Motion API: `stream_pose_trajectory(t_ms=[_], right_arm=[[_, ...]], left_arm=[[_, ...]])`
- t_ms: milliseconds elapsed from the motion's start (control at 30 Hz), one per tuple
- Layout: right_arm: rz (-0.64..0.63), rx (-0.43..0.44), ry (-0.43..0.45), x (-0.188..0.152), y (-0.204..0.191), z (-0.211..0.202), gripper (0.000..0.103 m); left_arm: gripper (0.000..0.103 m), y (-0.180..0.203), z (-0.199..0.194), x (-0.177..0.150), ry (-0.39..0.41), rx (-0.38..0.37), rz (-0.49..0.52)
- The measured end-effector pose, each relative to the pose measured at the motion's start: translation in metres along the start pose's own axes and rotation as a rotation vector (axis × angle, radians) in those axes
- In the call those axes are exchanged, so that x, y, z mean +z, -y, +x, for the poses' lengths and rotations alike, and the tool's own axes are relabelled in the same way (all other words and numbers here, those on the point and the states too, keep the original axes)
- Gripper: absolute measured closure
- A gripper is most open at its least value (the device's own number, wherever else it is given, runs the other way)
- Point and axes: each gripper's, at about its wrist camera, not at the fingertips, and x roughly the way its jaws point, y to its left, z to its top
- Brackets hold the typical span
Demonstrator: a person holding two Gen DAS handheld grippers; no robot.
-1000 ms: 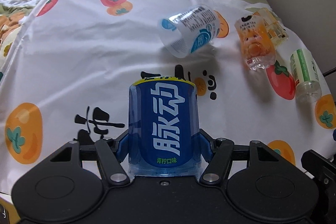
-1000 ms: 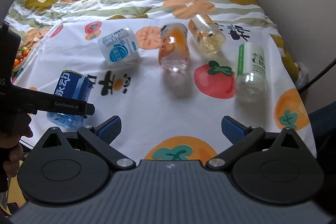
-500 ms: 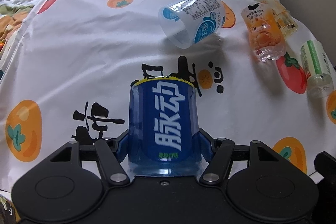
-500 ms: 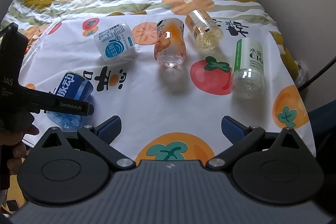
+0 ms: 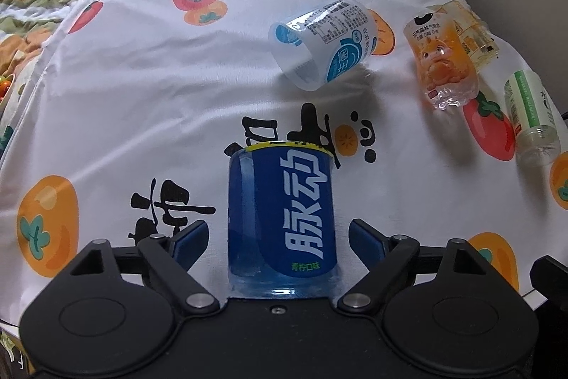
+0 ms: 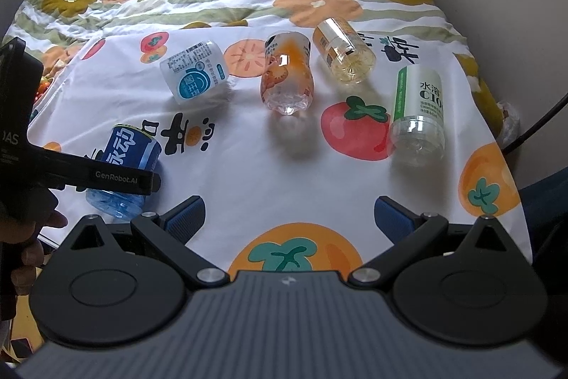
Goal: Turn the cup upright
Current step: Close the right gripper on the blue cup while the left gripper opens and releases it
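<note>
The blue cup [image 5: 280, 215] with white lettering and a yellow rim lies between the fingers of my left gripper [image 5: 278, 237], base toward the camera and rim pointing away. The jaws stand open, with a gap on each side of the cup. In the right wrist view the same blue cup [image 6: 124, 162] rests tilted on the cloth at the lower left, and a left finger [image 6: 120, 178] crosses in front of it. My right gripper [image 6: 289, 219] hovers open and empty over the near edge of the cloth.
Several other cups lie on their sides on the fruit-print cloth [image 6: 248, 173]: a white-and-blue one [image 6: 193, 77], an orange one [image 6: 287, 73], a clear yellow one [image 6: 342, 50] and a green-and-white one [image 6: 419, 109]. A wall stands at the right. A hand [image 6: 21, 237] holds the left gripper.
My left gripper was shut on the blue cup and has now opened, its fingers drawn away from the cup's sides. The right gripper's view shifted slightly closer to the table.
</note>
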Motion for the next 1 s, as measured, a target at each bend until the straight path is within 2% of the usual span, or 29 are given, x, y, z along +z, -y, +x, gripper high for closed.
stream_pose_trajectory(t_ms=[233,400,467,700,900,1000], right_arm=[[0.003,0.011,0.02,0.007,-0.003,-0.011,0.0],[-0.011,0.055,0.047,0.03,-0.008,-0.025,0.0],[-0.022,0.086,0.034,0.043,-0.012,-0.027,0.0],[0.052,0.292,-0.137,0.08,-0.031,0.005,0.0],[0.082,0.364,-0.292,0.087,-0.065,0.056,0.0],[0.092,0.358,-0.337,0.087,-0.079,0.08,0.0]], left_arm=[[0.01,0.001,-0.018,-0.001,0.021,0.005,0.005],[0.007,-0.007,-0.046,-0.008,0.058,0.006,-0.004],[0.0,-0.011,-0.059,-0.013,0.072,0.009,-0.004],[0.0,-0.035,-0.082,-0.034,0.089,0.042,-0.031],[0.0,-0.066,-0.087,-0.049,0.093,0.059,-0.09],[0.0,-0.079,-0.083,-0.053,0.084,0.074,-0.103]])
